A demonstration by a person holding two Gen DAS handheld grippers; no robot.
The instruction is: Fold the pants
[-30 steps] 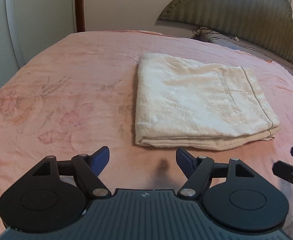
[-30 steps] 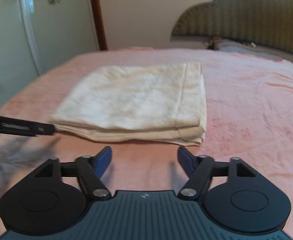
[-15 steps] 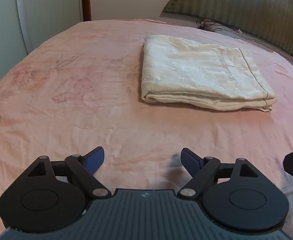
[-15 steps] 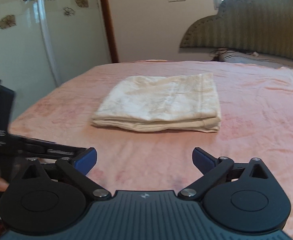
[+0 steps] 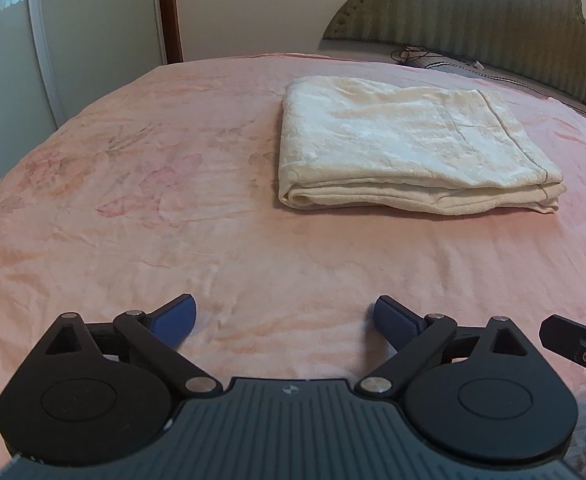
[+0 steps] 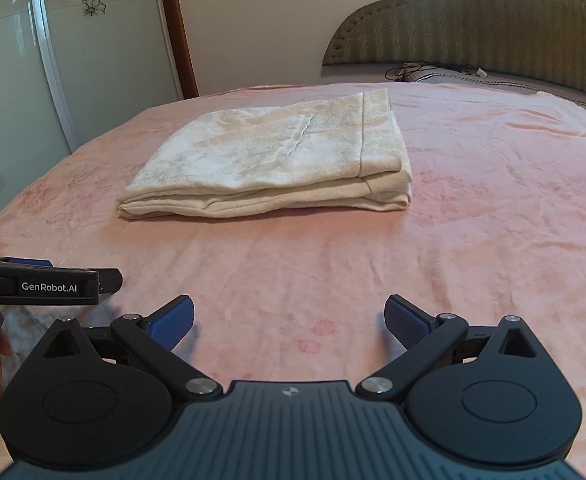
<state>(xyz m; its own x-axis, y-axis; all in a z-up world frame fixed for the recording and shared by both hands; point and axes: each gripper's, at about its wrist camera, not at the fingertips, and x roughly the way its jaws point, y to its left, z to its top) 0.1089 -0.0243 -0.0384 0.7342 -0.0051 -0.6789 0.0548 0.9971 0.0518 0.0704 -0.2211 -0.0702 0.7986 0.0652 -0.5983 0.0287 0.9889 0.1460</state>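
Above the pink bedspread point(image 5: 173, 200), both grippers' fingers point(image 5: 173, 318) point(image 6: 407, 322) gape wide, empty.

Wide bed point(image 5: 141, 208) under a pink, faintly flowered blanket point(image 6: 493, 216), creased toward the lower frame. Lying directly on it, right of centre in the left wrist view and centre-left in the right wrist view: cream pants point(image 5: 409, 148) point(image 6: 277, 160), folded into a flat stacked rectangle, layered edges facing the camera.

pink bedspread point(image 5: 173, 208), green headboard point(image 6: 493, 28), flowered wardrobe door point(image 6: 93, 40)
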